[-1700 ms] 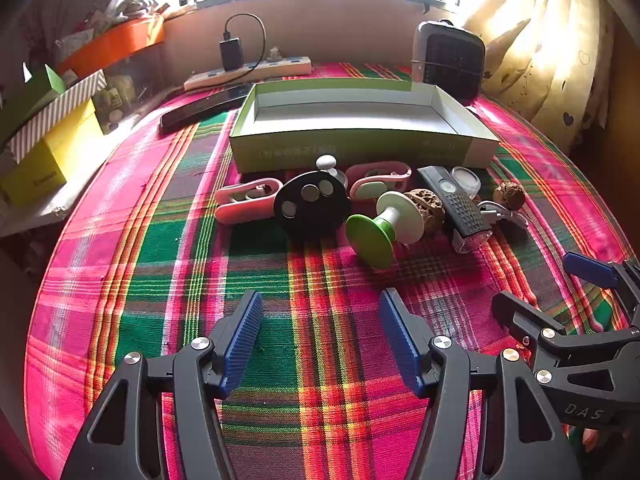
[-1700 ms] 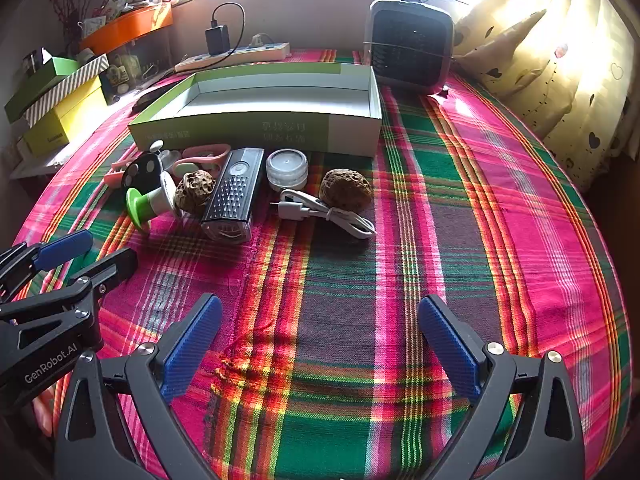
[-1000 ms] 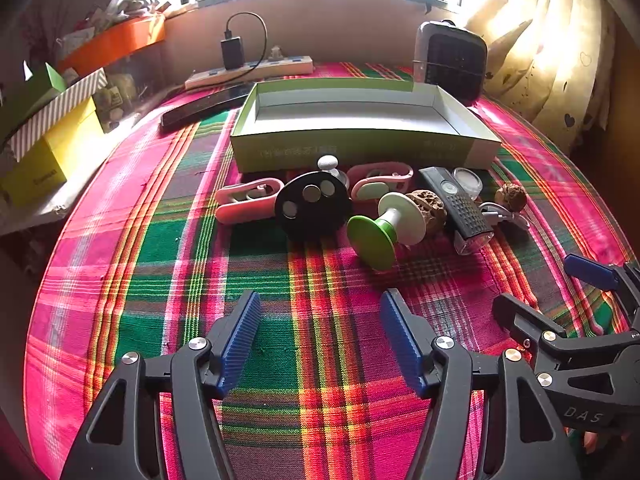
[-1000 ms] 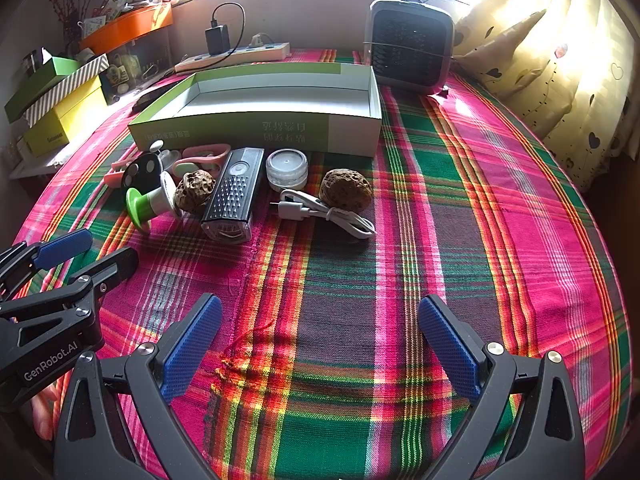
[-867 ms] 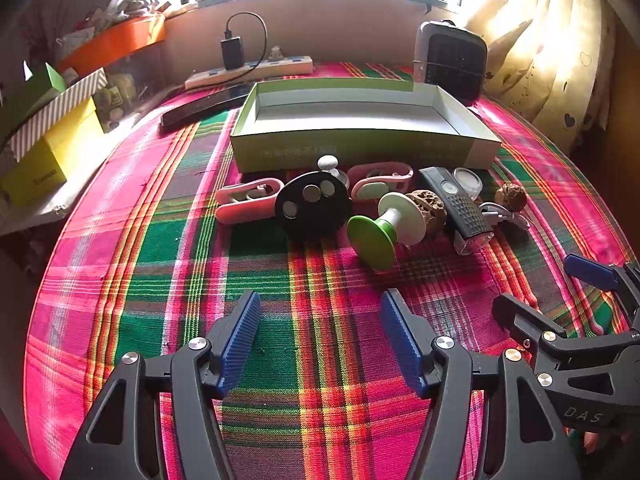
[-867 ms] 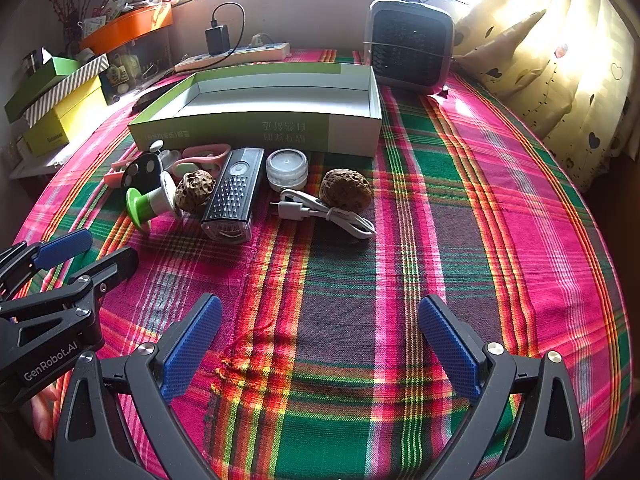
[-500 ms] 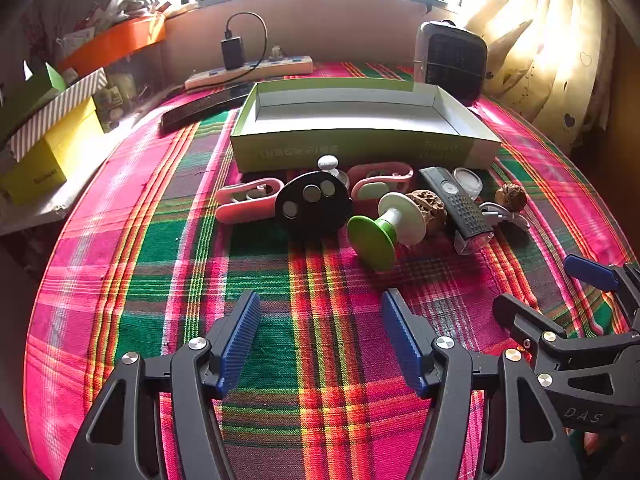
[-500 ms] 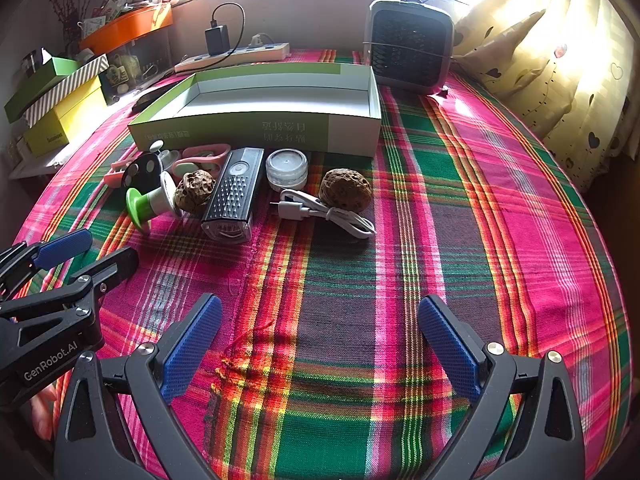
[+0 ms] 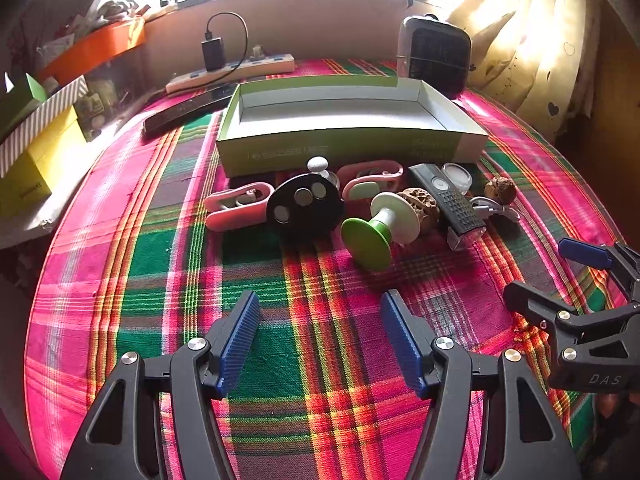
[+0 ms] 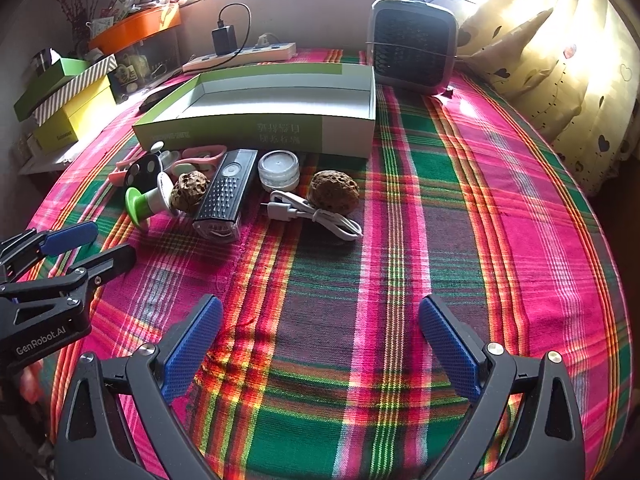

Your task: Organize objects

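An open green box (image 9: 344,148) (image 10: 256,130) stands on the plaid tablecloth, and a row of small objects lies before it: two pink clips (image 9: 236,206), a black disc (image 9: 306,208), a green-and-white spool (image 9: 376,226) (image 10: 144,200), two walnuts (image 10: 335,192), a black bike light (image 10: 226,196), a clear round jar (image 10: 279,168) and a white cable (image 10: 316,216). My left gripper (image 9: 320,324) is open and empty, short of the spool. My right gripper (image 10: 320,332) is open and empty, short of the cable.
A small grey heater (image 10: 412,48) stands behind the box at the right. A power strip with a charger (image 9: 232,70) lies along the back wall. Stacked yellow and green boxes (image 9: 32,148) sit at the left edge. Curtains (image 10: 560,60) hang on the right.
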The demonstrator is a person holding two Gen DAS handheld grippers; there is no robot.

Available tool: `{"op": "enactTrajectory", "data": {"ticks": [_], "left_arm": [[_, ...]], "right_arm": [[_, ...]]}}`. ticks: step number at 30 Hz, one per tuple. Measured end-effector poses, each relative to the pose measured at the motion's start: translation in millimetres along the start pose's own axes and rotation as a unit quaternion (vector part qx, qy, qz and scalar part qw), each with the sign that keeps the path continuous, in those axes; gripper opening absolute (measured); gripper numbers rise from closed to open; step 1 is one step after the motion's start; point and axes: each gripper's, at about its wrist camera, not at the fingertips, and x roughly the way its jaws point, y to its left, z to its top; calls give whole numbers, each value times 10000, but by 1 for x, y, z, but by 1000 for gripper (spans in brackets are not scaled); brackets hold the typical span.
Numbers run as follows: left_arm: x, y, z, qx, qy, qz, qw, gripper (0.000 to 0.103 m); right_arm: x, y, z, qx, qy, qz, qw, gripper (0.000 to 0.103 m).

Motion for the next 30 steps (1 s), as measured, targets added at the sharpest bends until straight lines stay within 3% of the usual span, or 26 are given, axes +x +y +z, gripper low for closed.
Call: {"op": "enactTrajectory", "data": {"ticks": [3,6,13,24,30], "left_arm": [[-1,7,4,-120,29,-290,9995,62],[-1,9,7,-156,44,-489,9987,62],[-6,3,20,1,-106,-532,9985,62],[6,-1,34,116,-37,-553,9984,62],[13,-2,37,84,18,-647,9979,62]], "right_arm": [[-2,-9,3,36,-49,33,10000,90],[-5,-17,9,-10,-143,-75,9999,89],[-10,-31,28,83,-404,34,9991,87],[12,-27,48,-135,-229,210,9994,66],[18,-26,54,-164,-183,319,9992,60]]}}
